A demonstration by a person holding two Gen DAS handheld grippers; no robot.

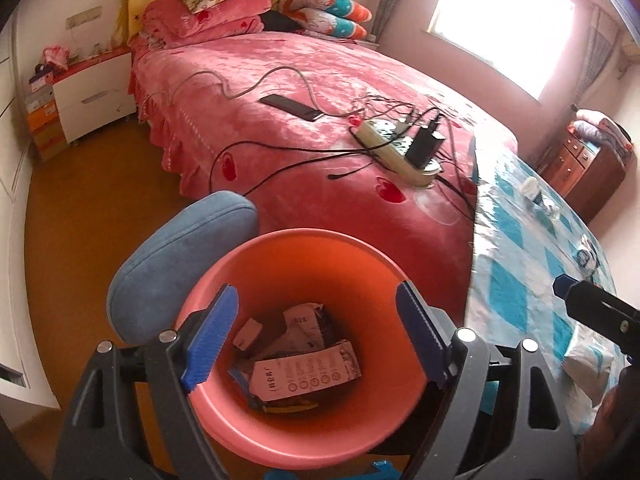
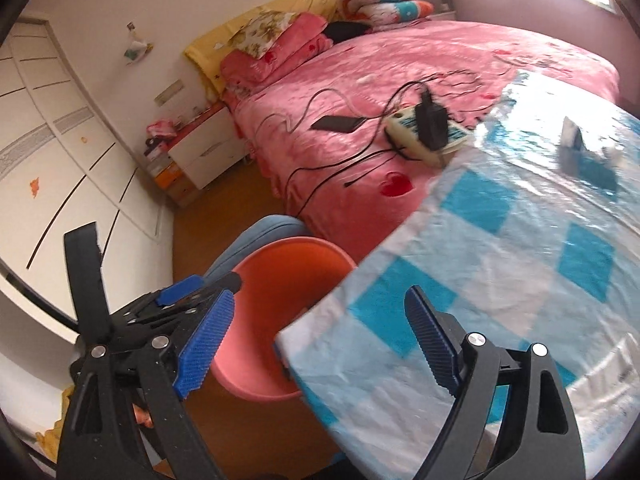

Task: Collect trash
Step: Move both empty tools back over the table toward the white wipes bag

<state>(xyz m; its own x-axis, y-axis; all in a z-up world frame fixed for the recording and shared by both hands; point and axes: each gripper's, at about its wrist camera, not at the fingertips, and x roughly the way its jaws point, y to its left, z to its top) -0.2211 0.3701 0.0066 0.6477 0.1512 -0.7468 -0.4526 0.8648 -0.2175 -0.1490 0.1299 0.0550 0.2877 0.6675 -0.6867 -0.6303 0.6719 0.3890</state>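
A pink waste bin [image 1: 304, 242] stands on the floor between the bed and a table. Crumpled wrappers and a printed packet [image 1: 304, 372] lie at its bottom. My left gripper [image 1: 316, 336] hangs open right above the bin's mouth, with nothing between its blue pads. In the right wrist view my right gripper [image 2: 318, 344] is open and empty over the table's near corner, with the bin [image 2: 280, 264] just to its left. The left gripper [image 2: 180, 296] shows beside it, over the bin's rim. One small white object [image 2: 572, 136] lies far back on the table.
The table [image 2: 520, 240] has a blue and white checked cloth under clear plastic. A blue padded chair back [image 1: 176, 256] stands against the bin's left side. On the pink bed [image 1: 280, 140] lie a power strip [image 1: 400, 148], cables and a phone [image 1: 292, 106].
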